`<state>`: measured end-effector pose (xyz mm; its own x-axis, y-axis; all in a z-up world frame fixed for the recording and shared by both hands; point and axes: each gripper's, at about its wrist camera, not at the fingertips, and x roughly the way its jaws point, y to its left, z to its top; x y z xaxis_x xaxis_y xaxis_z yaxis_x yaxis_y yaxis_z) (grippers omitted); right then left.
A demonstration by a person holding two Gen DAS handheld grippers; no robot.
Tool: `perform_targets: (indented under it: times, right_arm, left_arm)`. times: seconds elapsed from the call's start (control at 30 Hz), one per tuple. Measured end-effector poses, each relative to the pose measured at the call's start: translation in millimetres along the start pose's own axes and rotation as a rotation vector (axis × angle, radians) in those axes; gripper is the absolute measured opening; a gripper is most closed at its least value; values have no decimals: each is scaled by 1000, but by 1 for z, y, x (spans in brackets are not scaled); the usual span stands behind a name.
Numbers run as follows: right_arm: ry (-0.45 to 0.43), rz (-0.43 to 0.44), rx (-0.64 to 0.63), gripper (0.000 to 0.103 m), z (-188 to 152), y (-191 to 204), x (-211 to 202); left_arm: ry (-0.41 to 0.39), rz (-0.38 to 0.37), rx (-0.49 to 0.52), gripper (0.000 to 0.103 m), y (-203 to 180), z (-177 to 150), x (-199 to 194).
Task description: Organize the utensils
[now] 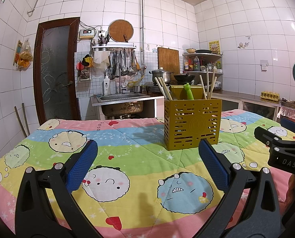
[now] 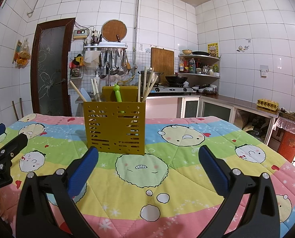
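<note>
Standing upright on the quilt-covered worktop [image 2: 187,178], the yellow utensil holder [image 2: 115,127] carries chopsticks [image 2: 146,85] and a green utensil [image 2: 118,95]. Both the left gripper [image 1: 147,164] and right gripper [image 2: 148,166] hover near it, jaws wide and empty.

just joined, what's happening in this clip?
A person holds two handheld grippers over a table covered with a cartoon quilt. The left gripper and right gripper are both open and hold nothing. Ahead stands a mustard-yellow utensil holder, upright on the quilt, with wooden chopsticks and a green-handled utensil already standing in it. No loose utensils show on the quilt, and neither gripper touches the holder.
</note>
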<state>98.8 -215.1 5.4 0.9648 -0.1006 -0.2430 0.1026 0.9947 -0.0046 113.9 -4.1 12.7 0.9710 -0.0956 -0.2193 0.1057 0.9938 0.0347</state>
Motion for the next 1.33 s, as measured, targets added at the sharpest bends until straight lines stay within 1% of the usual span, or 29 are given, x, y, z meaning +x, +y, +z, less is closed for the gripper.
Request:
perform_targets:
  times: [1.03, 1.33]
  right_arm:
    - [11, -7, 11, 99, 0, -2, 3]
    - [11, -8, 8, 99, 0, 0, 3]
  left_arm:
    - [6, 2, -5, 98, 2, -2, 2]
    - [43, 6, -12, 98, 3, -2, 9]
